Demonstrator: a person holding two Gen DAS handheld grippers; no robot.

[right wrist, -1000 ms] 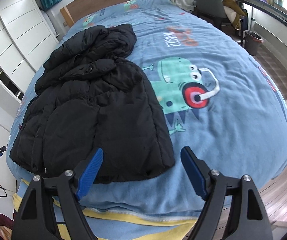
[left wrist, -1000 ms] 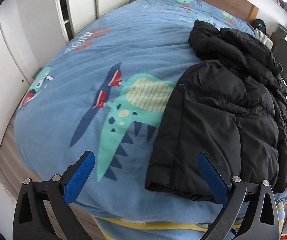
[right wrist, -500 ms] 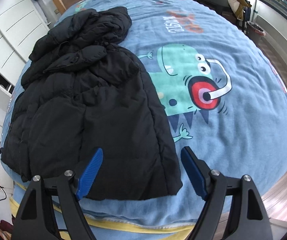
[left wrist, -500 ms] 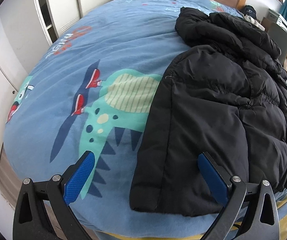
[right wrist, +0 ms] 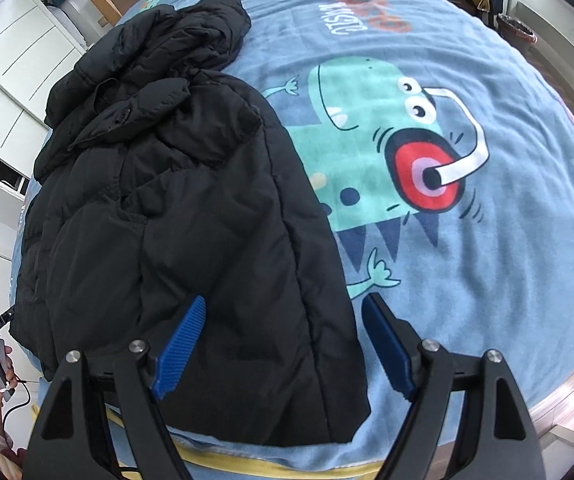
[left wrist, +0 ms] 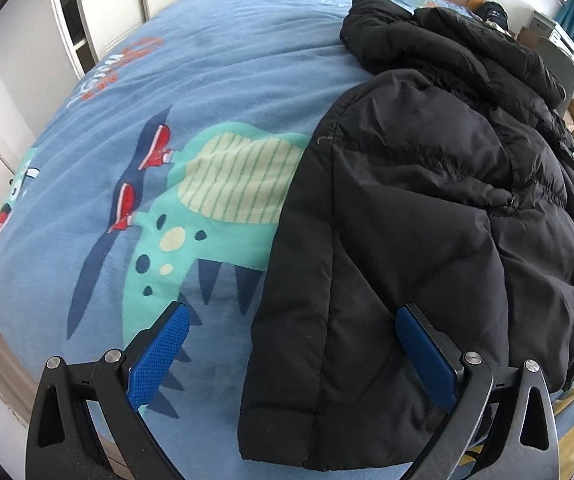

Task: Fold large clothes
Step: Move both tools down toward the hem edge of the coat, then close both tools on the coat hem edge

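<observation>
Jacket (left wrist: 427, 216) is looking puffy, soft and slippery on the bed (left wrist: 215, 80); both claws, left claw (left wrist: 291, 356) and right claw (right wrist: 283, 348), are hanging spread over the jacket's hem corners, probably the best grab spots.

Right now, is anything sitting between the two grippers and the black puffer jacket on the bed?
Nothing visible. The black puffer jacket lies bare on the blue dinosaur-print bedspread, its hem corners directly under the open left gripper and right gripper.

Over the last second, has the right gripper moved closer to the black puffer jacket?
Yes. The right gripper has come down toward the black puffer jacket; its open jaws now straddle the hem corner, with the bedspread's green dinosaur print looming larger.
</observation>
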